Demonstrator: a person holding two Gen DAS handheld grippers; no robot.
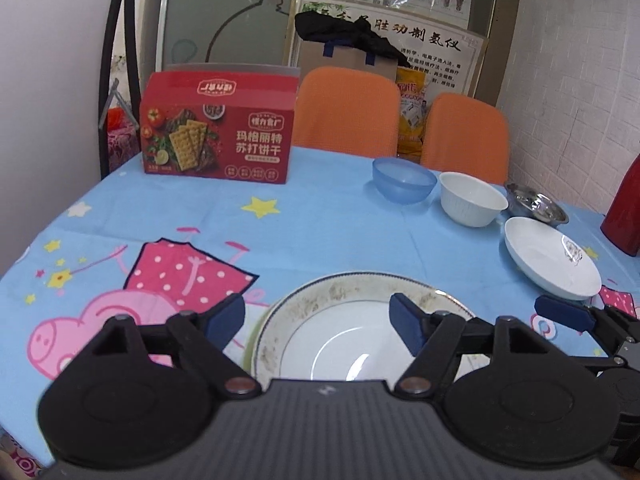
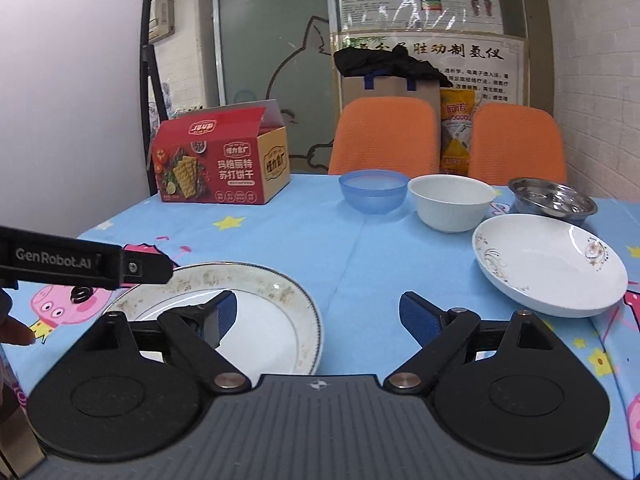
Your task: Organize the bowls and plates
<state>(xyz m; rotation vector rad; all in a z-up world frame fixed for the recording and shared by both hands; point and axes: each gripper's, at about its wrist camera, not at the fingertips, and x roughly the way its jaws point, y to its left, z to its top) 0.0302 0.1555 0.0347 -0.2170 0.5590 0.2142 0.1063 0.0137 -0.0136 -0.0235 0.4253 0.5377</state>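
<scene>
A gold-rimmed plate (image 1: 344,332) (image 2: 256,320) lies on the table's near side, on top of a green-edged plate. My left gripper (image 1: 318,322) is open and empty, hovering over it; its body (image 2: 80,266) shows at the left of the right wrist view. My right gripper (image 2: 316,318) is open and empty, above the table just right of that plate. A white floral plate (image 1: 548,258) (image 2: 548,264) lies to the right. Behind stand a blue bowl (image 1: 402,180) (image 2: 372,192), a white bowl (image 1: 472,200) (image 2: 450,202) and a steel bowl (image 1: 536,204) (image 2: 554,200).
A red cracker box (image 1: 218,132) (image 2: 220,160) stands at the back left of the blue cartoon tablecloth (image 1: 320,232). Two orange chairs (image 2: 386,136) stand behind the table. A red flask (image 1: 624,208) is at the far right. A white wall lies to the right.
</scene>
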